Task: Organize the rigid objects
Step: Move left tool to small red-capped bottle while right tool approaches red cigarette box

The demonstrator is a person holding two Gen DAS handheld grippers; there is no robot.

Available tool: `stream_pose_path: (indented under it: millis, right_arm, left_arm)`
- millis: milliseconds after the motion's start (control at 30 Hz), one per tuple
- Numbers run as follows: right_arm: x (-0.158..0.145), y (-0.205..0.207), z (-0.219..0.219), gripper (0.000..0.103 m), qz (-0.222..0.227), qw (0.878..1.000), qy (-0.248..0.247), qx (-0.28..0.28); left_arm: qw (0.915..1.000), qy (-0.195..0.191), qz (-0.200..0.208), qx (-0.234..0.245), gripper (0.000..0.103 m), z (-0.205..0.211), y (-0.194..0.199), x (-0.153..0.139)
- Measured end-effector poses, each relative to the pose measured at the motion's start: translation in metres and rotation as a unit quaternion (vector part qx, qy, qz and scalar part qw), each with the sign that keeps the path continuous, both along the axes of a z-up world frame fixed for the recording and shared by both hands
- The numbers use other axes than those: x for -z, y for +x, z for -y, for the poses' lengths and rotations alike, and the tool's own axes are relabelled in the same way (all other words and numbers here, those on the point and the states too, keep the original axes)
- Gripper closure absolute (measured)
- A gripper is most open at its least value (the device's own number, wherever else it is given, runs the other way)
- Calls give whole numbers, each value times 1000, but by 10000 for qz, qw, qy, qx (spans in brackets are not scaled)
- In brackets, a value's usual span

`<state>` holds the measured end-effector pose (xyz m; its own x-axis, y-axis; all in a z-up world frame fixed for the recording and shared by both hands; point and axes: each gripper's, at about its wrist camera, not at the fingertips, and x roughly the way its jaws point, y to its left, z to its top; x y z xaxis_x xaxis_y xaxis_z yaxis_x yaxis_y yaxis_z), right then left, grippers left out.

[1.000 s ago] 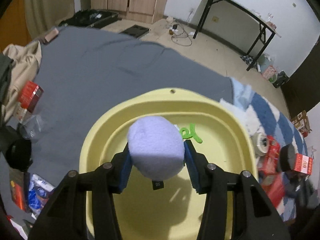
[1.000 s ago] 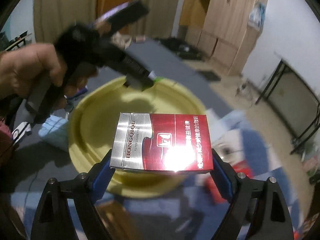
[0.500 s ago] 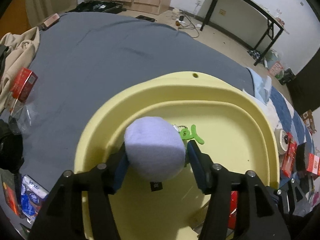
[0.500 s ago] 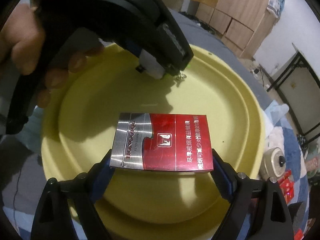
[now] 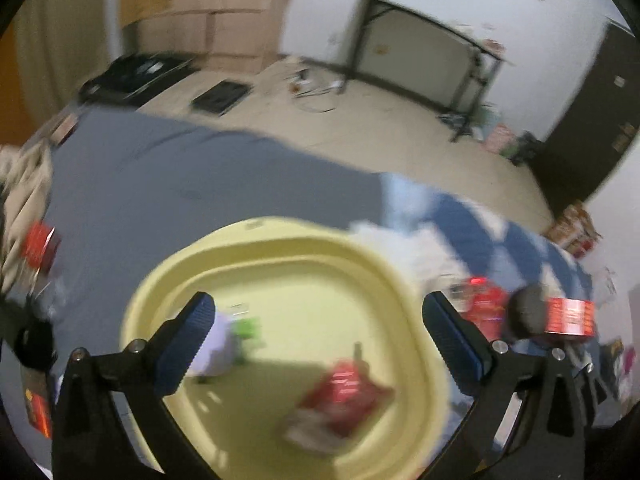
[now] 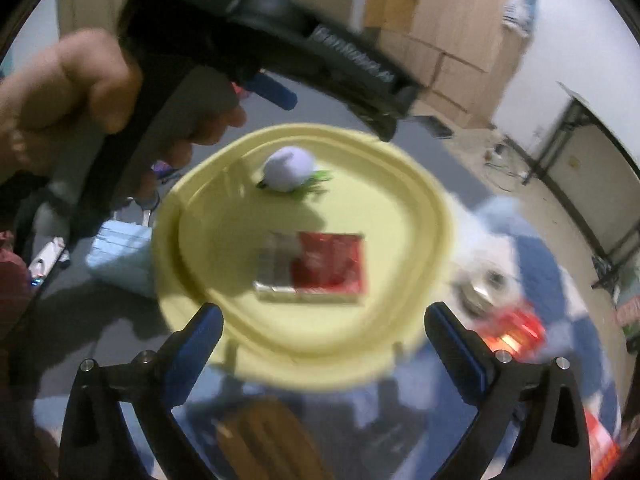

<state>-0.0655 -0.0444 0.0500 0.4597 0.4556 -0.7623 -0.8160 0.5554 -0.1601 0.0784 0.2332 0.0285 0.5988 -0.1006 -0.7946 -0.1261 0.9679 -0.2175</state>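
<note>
A pale yellow basin (image 5: 264, 248) (image 6: 436, 216) sits on the grey bed. In it lie a lilac plush keychain (image 6: 289, 169) (image 5: 218, 350) with a green strap, and a red and silver cigarette pack (image 6: 316, 266) (image 5: 340, 400). My left gripper (image 5: 320, 340) is open and empty above the basin; it also shows in the right wrist view (image 6: 320, 92), held by a hand. My right gripper (image 6: 322, 344) is open and empty above the basin's near rim. Both views are blurred.
Red packs (image 5: 568, 316) and a black round object (image 5: 528, 314) lie right of the basin on a blue-white cloth (image 5: 460, 220). A light blue pack (image 6: 120, 256) lies left of the basin. A red box (image 5: 38, 242) sits at the left. A tape roll (image 6: 484, 288) lies right.
Both grippers opened and pulled back. The plush keychain and the cigarette pack were let go and now lie in the basin.
</note>
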Motion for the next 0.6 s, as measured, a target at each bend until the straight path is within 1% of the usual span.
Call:
stream_pose_path:
  millis: [33, 100, 167, 233, 267, 333, 400, 433, 500, 600]
  right_arm:
    - [-7, -3, 13, 0, 24, 9999, 61, 108]
    - [-25, -6, 50, 0, 55, 9984, 212, 519]
    - [-38, -11, 89, 0, 98, 9951, 322, 932]
    - [-47, -16, 126, 0, 220, 9906, 437, 1275]
    - [-47, -17, 139, 0, 274, 9889, 446, 1388]
    - [-45, -20, 165, 0, 399, 9857, 432, 1577]
    - [-40, -28, 193, 0, 574, 9818, 485, 1745]
    - [-35, -26, 207, 0, 655, 9784, 564, 1877]
    - [-27, -30, 233, 0, 566, 9725, 810, 2109]
    - [-8, -13, 279, 0, 261, 9572, 1160, 2637]
  left_arm:
    - [9999, -42, 59, 154, 0, 12, 0, -6]
    - [9985, -141, 137, 515, 0, 44, 6, -15]
    - [9956, -246, 155, 896, 0, 76, 7, -16]
    - [9915, -145, 119, 1291, 0, 110, 6, -10]
    - [9888, 31, 51, 1491, 0, 126, 5, -2]
    - [9835, 252, -177, 1785, 1, 145, 9, 14]
    - [9795, 344, -388, 1945, 2, 154, 13, 28]
    - [9782, 363, -455, 1994, 6, 155, 14, 34]
    - [9773, 410, -559, 2000, 8, 158, 16, 44]
    - [9761, 329, -563, 2073, 9, 165, 21, 47]
